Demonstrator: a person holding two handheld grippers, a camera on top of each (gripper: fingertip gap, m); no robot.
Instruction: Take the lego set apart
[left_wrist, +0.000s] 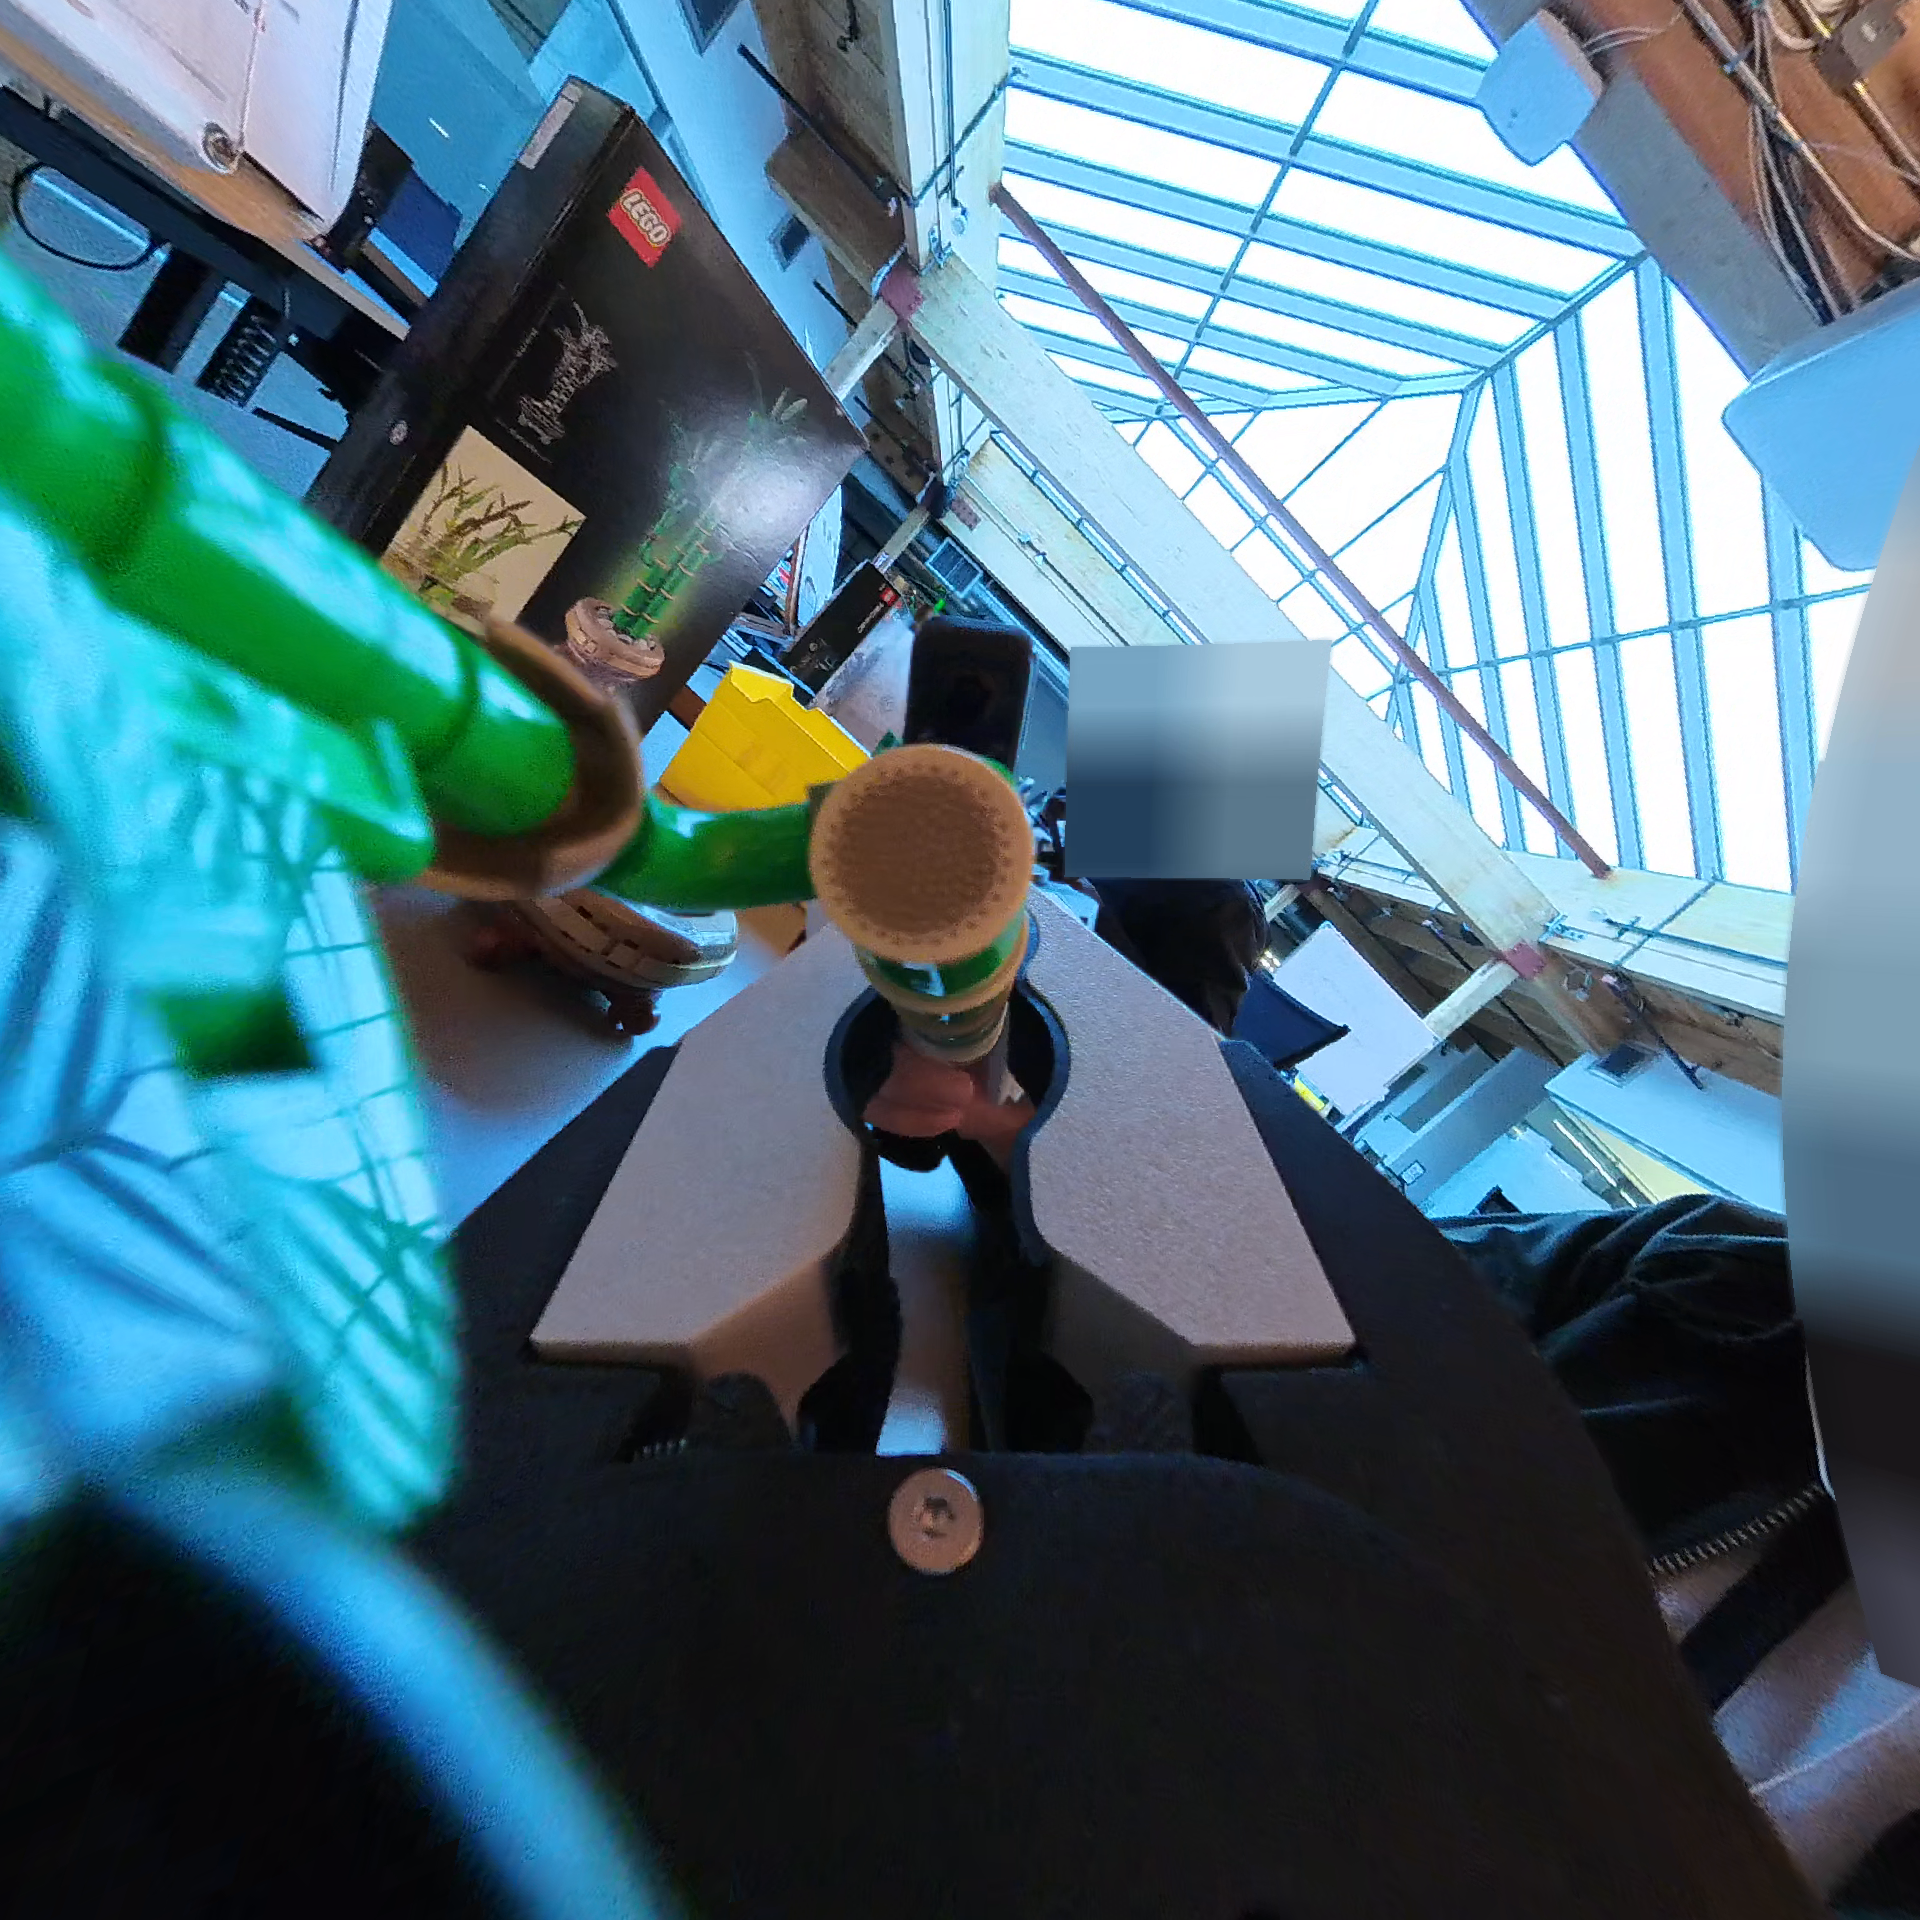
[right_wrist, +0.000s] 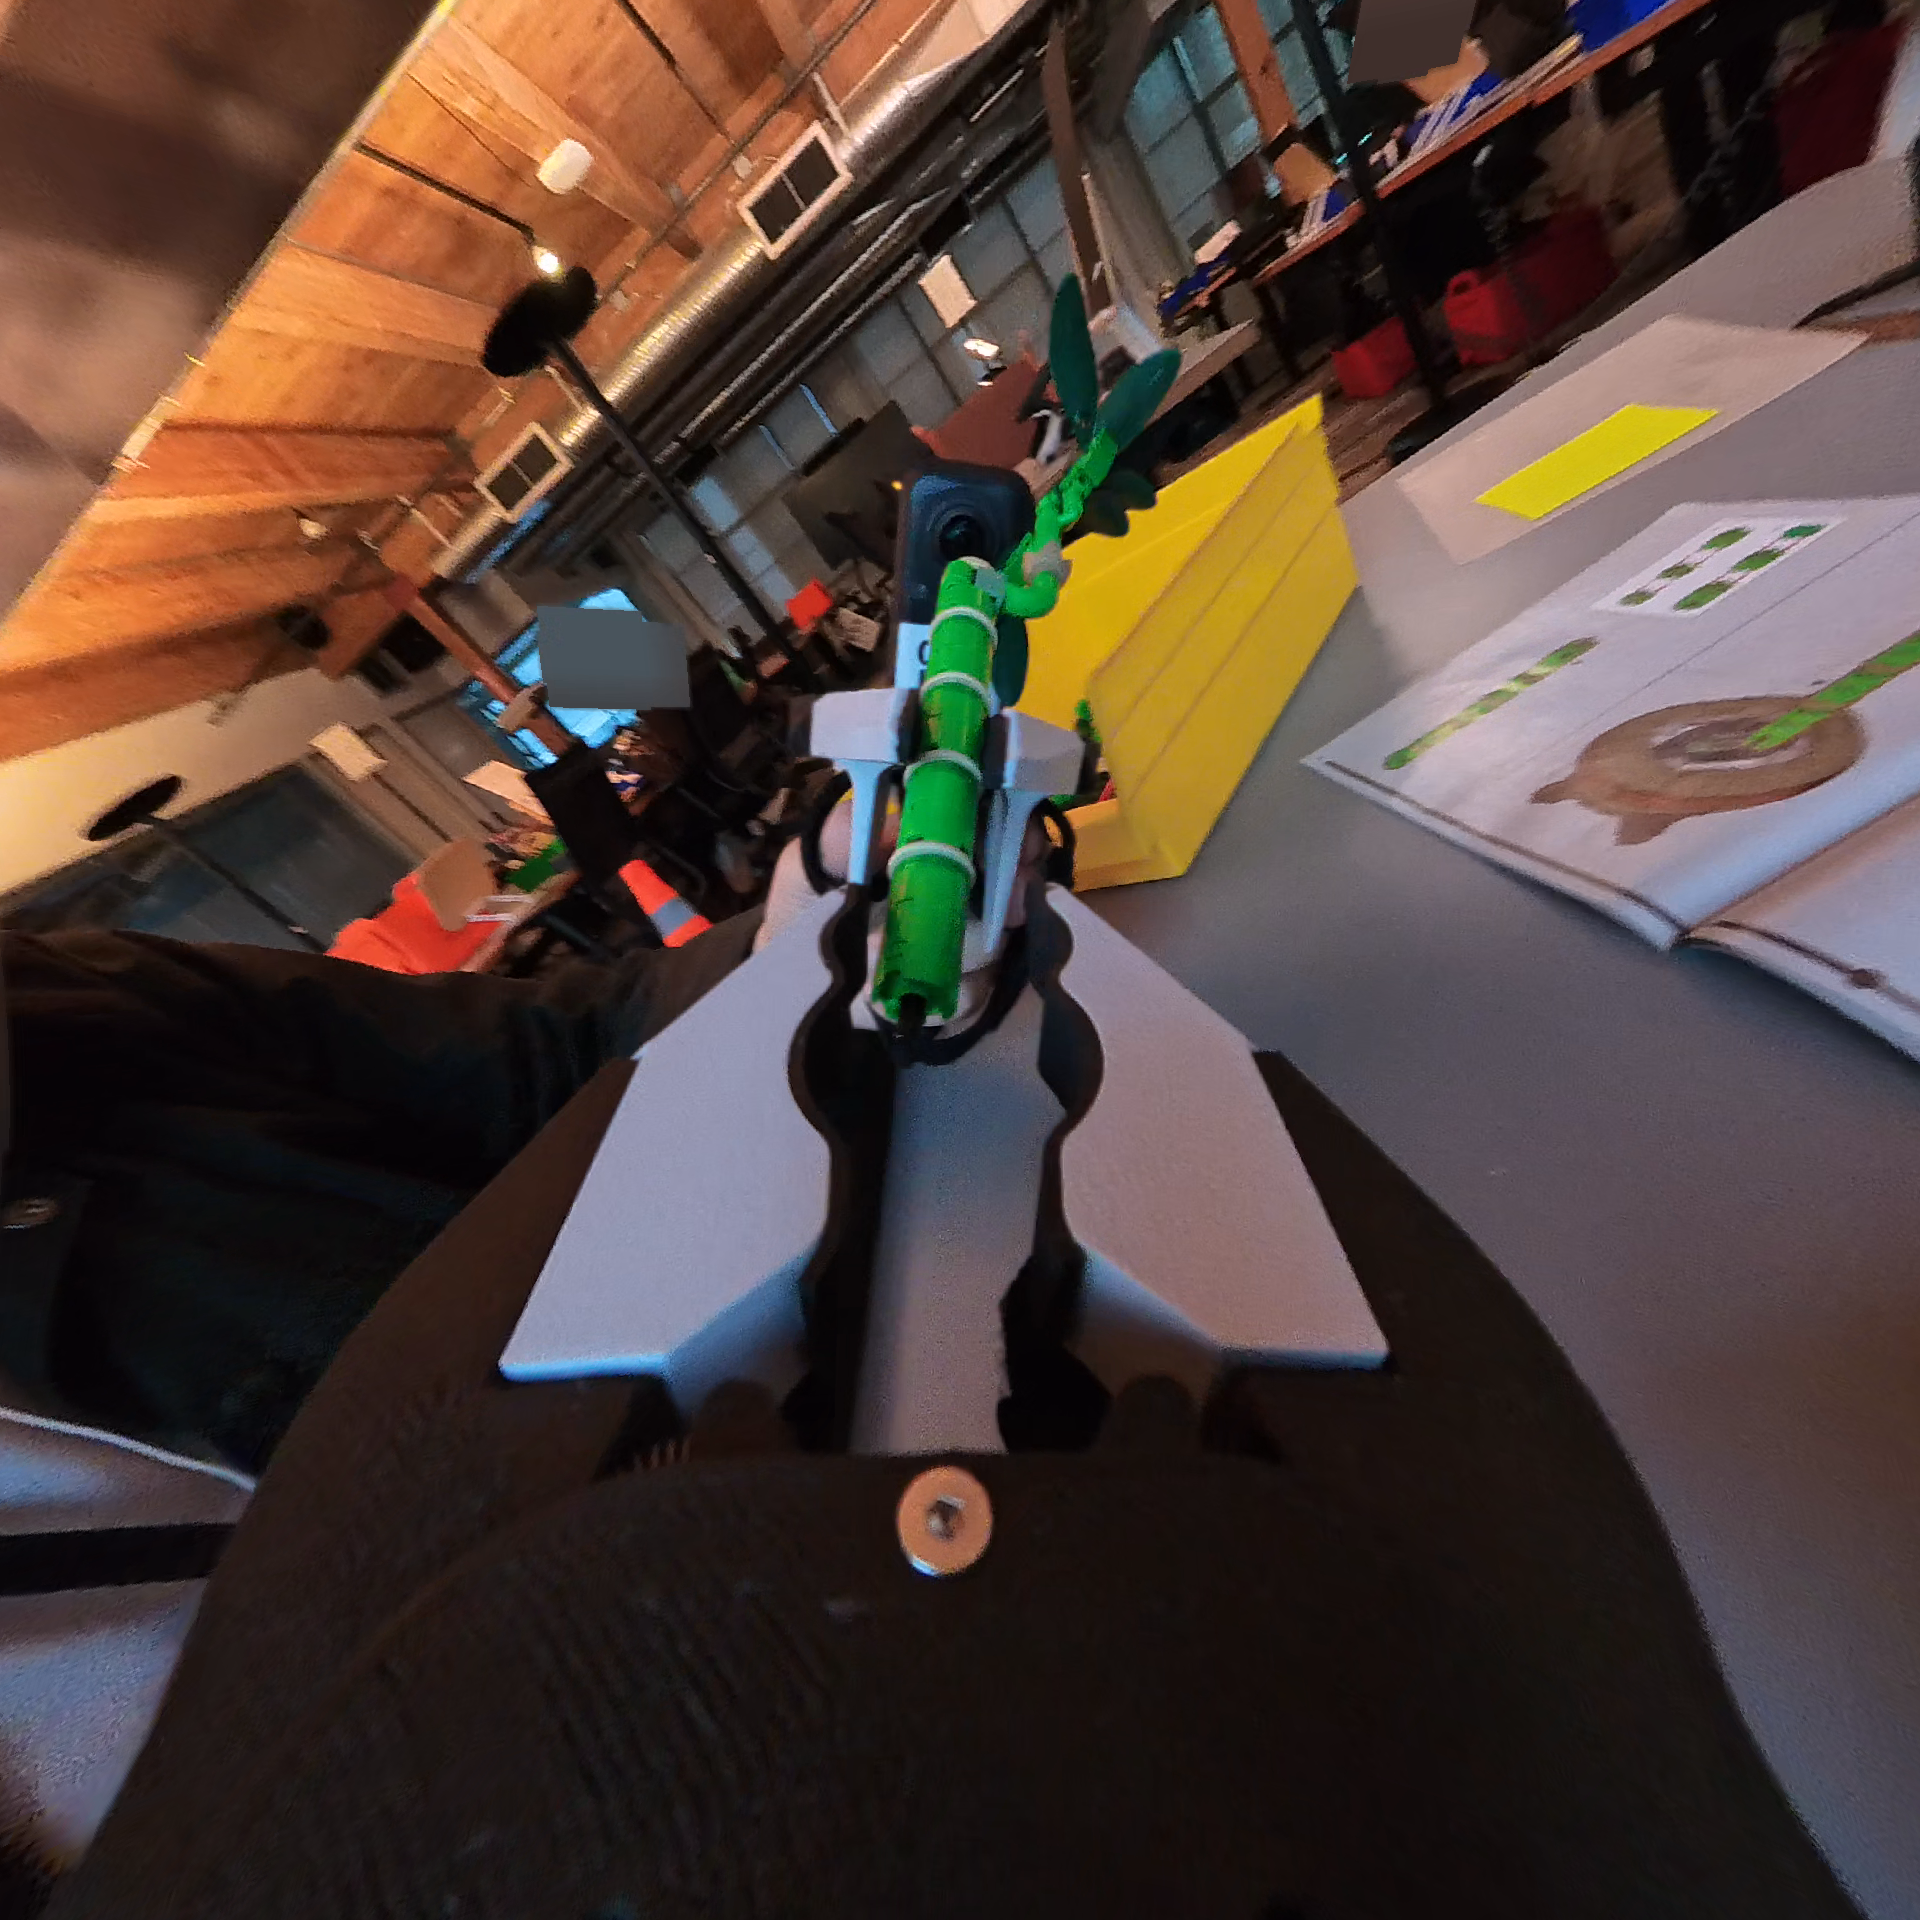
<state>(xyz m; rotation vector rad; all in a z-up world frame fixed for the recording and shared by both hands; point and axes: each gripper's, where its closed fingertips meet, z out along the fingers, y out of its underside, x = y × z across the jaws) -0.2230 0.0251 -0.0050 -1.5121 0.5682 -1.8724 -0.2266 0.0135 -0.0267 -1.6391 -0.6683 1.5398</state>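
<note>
A green lego bamboo stalk (right_wrist: 940, 769) with pale rings is held up above the table. My left gripper (left_wrist: 940, 966) is shut on its middle, in the round notch between the grey fingers. The stalk's tan cap (left_wrist: 920, 852) faces the left camera, and a green side branch (left_wrist: 312, 623) with blurred leaves runs off to the left. The left gripper also shows in the right wrist view (right_wrist: 935, 748), clamped on the stalk. My right gripper (right_wrist: 940, 935) is open, its fingers either side of the stalk's lower end (right_wrist: 912, 992) with gaps showing.
The round tan lego pot base (left_wrist: 613, 945) stands on the grey table (right_wrist: 1455, 1143). A black lego box (left_wrist: 582, 416) stands behind it. A yellow bin (right_wrist: 1195, 665) is beyond the grippers and an open instruction booklet (right_wrist: 1662, 748) lies to the right. A dark sleeve (right_wrist: 260, 1091) is on the left. The grippers are tip to tip, or close to it.
</note>
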